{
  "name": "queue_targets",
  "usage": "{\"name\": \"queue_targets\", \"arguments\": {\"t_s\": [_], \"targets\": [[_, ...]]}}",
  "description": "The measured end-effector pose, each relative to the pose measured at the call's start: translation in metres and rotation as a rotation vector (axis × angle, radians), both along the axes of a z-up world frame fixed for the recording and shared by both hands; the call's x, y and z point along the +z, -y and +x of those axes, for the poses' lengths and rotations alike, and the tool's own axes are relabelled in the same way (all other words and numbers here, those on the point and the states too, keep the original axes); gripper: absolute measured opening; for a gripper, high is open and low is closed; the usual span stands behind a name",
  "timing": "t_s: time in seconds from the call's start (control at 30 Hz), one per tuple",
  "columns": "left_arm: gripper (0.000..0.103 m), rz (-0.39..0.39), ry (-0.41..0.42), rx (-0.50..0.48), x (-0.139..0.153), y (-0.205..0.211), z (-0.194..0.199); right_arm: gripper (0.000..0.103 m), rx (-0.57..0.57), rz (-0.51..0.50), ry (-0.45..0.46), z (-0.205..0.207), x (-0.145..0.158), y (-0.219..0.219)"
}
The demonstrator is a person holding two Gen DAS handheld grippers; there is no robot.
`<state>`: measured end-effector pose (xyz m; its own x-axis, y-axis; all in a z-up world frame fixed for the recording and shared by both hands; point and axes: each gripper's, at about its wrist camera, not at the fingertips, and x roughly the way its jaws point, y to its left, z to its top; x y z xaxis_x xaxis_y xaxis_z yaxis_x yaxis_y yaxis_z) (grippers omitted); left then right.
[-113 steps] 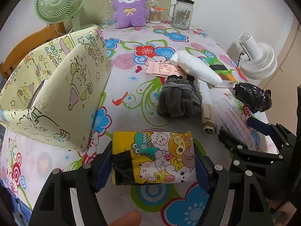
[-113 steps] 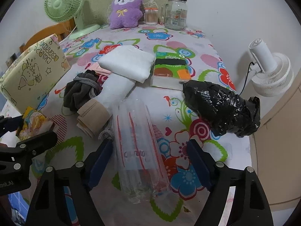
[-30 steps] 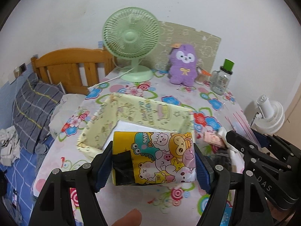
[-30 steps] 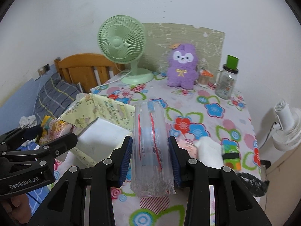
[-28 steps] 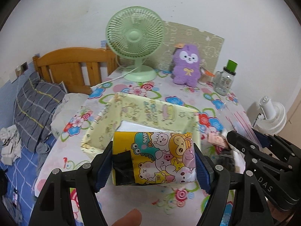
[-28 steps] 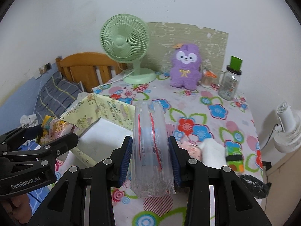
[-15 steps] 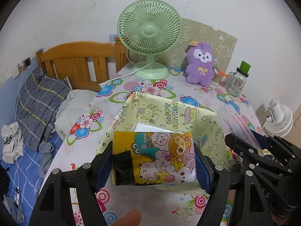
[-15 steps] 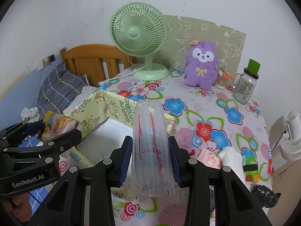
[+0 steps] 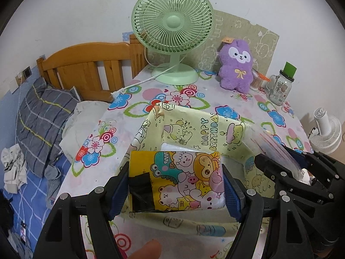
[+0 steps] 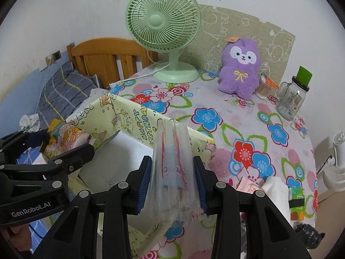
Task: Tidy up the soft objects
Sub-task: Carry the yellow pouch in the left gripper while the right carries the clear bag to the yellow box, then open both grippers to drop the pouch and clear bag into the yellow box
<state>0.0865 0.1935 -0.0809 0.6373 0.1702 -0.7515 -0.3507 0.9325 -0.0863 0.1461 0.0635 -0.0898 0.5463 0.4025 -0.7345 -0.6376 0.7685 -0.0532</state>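
Observation:
My left gripper (image 9: pixel 175 191) is shut on a yellow cartoon-print packet (image 9: pixel 175 180), which hangs over the near part of the pale yellow "Happy Birthday" box (image 9: pixel 194 129). My right gripper (image 10: pixel 172 181) is shut on a clear plastic bag (image 10: pixel 172 168) with red stripes, held above the box's (image 10: pixel 129 116) right wall; the white inside of the box lies below it. In the right wrist view the left gripper (image 10: pixel 49 142) and its packet (image 10: pixel 64 136) show at the left edge. In the left wrist view the right gripper (image 9: pixel 301 172) shows at the right with the bag (image 9: pixel 273 146).
A green fan (image 9: pixel 172 28), a purple plush toy (image 9: pixel 236 64) and a glass jar with a green lid (image 9: pixel 280 84) stand at the back of the flowered table. White cloth (image 10: pixel 276 192), a pink item (image 10: pixel 248 184), a green tissue pack (image 10: pixel 298 200) and a black bag (image 10: pixel 308 233) lie at right. A bed lies at left.
Both grippers have moved toward the yellow box and lower with their loads. The box looks larger and lies right below them. Neither grip has changed.

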Motion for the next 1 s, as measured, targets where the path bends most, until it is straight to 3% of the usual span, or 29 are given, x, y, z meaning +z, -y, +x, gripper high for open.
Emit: {"name": "queue_targets", "arguments": {"t_s": [0.47, 0.53, 0.7, 0.77, 0.9, 1.0], "targets": [[0.079, -0.043, -0.020, -0.011, -0.003, -0.010, 0.012, 0.043, 0.028, -0.020, 0.013, 0.005, 0.000, -0.012], [0.080, -0.050, -0.025, -0.010, -0.004, -0.012, 0.012, 0.047, 0.023, -0.029, 0.026, 0.005, 0.001, -0.013], [0.083, -0.088, -0.019, -0.020, -0.003, -0.018, 0.012, 0.075, -0.026, -0.047, 0.092, 0.006, 0.007, -0.009], [0.086, -0.098, -0.012, -0.026, -0.001, -0.019, 0.012, 0.081, -0.045, -0.043, 0.110, 0.007, 0.010, -0.004], [0.096, -0.066, 0.016, -0.020, 0.005, -0.017, 0.011, 0.082, -0.051, -0.022, 0.108, 0.010, 0.014, 0.001], [0.096, -0.045, 0.039, -0.014, 0.010, -0.016, 0.009, 0.082, -0.047, -0.023, 0.111, 0.010, 0.014, 0.001]]}}
